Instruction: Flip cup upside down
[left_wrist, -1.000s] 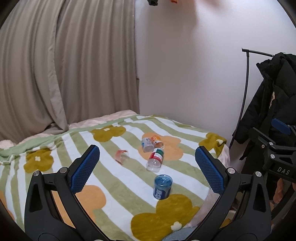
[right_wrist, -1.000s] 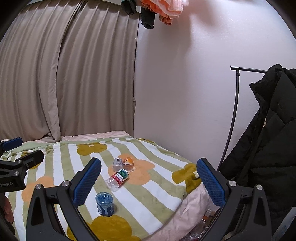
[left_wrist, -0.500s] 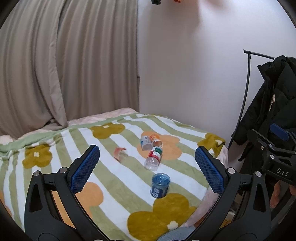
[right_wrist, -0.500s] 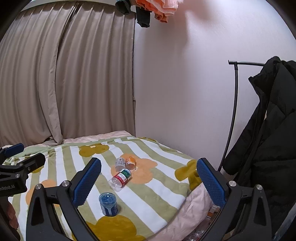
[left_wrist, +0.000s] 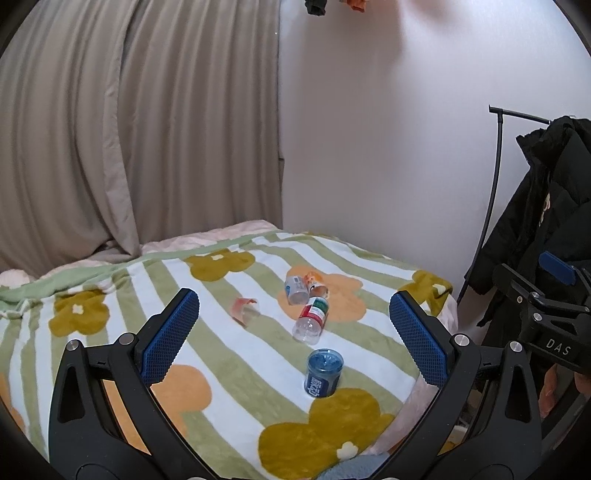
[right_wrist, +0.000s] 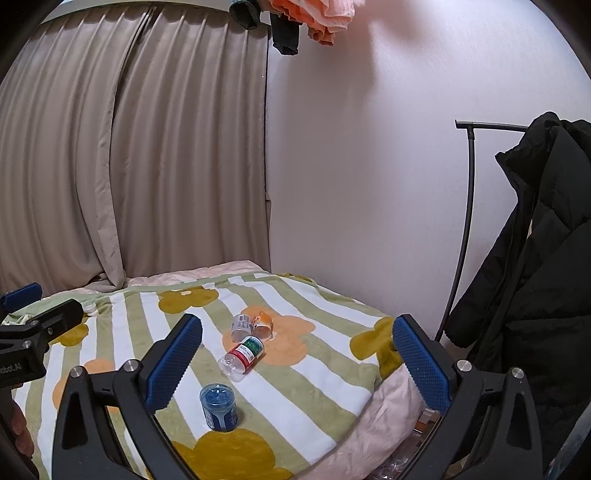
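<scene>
A blue cup (left_wrist: 324, 373) stands on the striped flower blanket (left_wrist: 229, 354), near its front right corner; it also shows in the right wrist view (right_wrist: 219, 406). My left gripper (left_wrist: 294, 338) is open and empty, held above the bed short of the cup. My right gripper (right_wrist: 297, 363) is open and empty, up and to the right of the cup. Each gripper shows at the edge of the other's view.
A clear bottle with a red and green label (left_wrist: 312, 319) lies behind the cup. Two small containers (left_wrist: 304, 286) lie further back, and a pink-rimmed clear cup (left_wrist: 244, 310) lies on its side to the left. A black coat (right_wrist: 535, 280) hangs on a rack at the right.
Both grippers have risen and drawn back a little, so the bed and its objects sit lower and smaller in view. Nothing on the bed has moved.
</scene>
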